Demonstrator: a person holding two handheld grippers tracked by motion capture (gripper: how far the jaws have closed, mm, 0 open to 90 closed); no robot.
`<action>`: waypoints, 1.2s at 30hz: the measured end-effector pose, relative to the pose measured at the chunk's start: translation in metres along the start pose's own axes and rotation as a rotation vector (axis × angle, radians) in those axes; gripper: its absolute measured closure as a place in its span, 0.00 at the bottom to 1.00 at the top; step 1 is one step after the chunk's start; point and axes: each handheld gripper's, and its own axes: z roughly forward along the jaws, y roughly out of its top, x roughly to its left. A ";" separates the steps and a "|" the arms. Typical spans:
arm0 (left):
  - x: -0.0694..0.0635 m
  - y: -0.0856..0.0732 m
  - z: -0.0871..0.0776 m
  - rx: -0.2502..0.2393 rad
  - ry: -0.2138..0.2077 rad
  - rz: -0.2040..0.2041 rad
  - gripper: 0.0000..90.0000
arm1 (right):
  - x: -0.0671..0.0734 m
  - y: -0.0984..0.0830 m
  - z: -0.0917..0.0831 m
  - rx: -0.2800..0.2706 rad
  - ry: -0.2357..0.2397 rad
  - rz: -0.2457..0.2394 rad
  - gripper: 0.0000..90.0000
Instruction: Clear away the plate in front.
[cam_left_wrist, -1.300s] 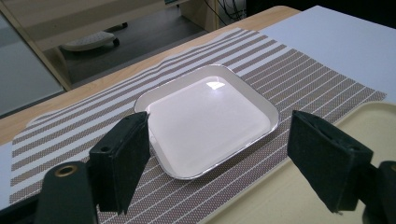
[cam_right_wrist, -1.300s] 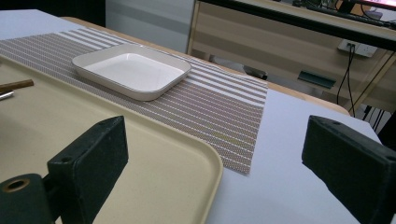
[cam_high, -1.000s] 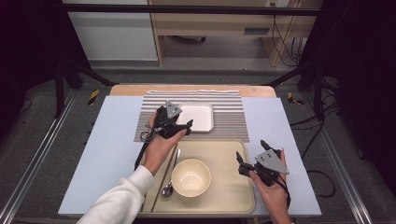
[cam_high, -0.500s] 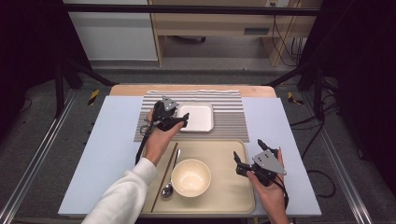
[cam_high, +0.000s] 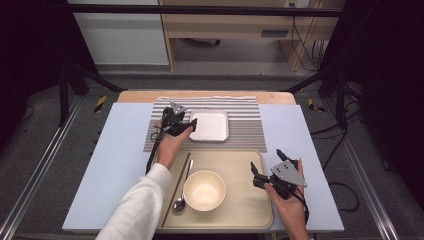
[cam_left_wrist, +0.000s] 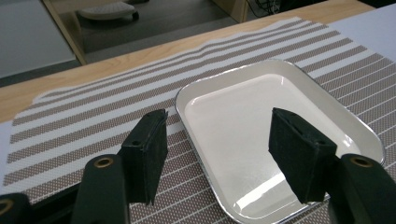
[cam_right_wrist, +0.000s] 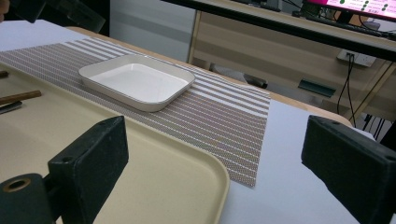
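- High view: we see the left tongs (cam_high: 181, 125) sitting right at the left edge of the white dish (cam_high: 210, 125) on the striped mat (cam_high: 250, 127). The right tongs (cam_high: 267, 167) hover over the right side of the beige tray (cam_high: 240, 210), which holds a bowl (cam_high: 204, 190), a spoon (cam_high: 181, 197) and chopsticks (cam_high: 175, 190), all on the counter (cam_high: 110, 165).
- Left gripper view: the jaws have just been closing in, one over the mat, the other over the dish floor, with the dish's near rim (cam_left_wrist: 196, 154) between them. The pads aren't pressing on it, so we'd call them released.
- Right gripper view: jaws spread wide, nothing between them, with the tray's corner (cam_right_wrist: 205, 186) below and the dish (cam_right_wrist: 137, 81) farther off on the mat.
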 end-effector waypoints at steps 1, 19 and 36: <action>0.000 -0.001 0.001 0.013 -0.002 0.004 0.42 | 0.000 0.000 0.000 0.000 -0.001 0.001 0.08; 0.004 -0.017 0.030 0.170 -0.011 -0.030 0.62 | -0.001 0.000 0.000 0.004 0.000 -0.002 0.08; -0.002 -0.022 0.037 0.235 -0.004 -0.063 0.71 | -0.002 -0.001 0.000 0.006 0.003 -0.004 0.08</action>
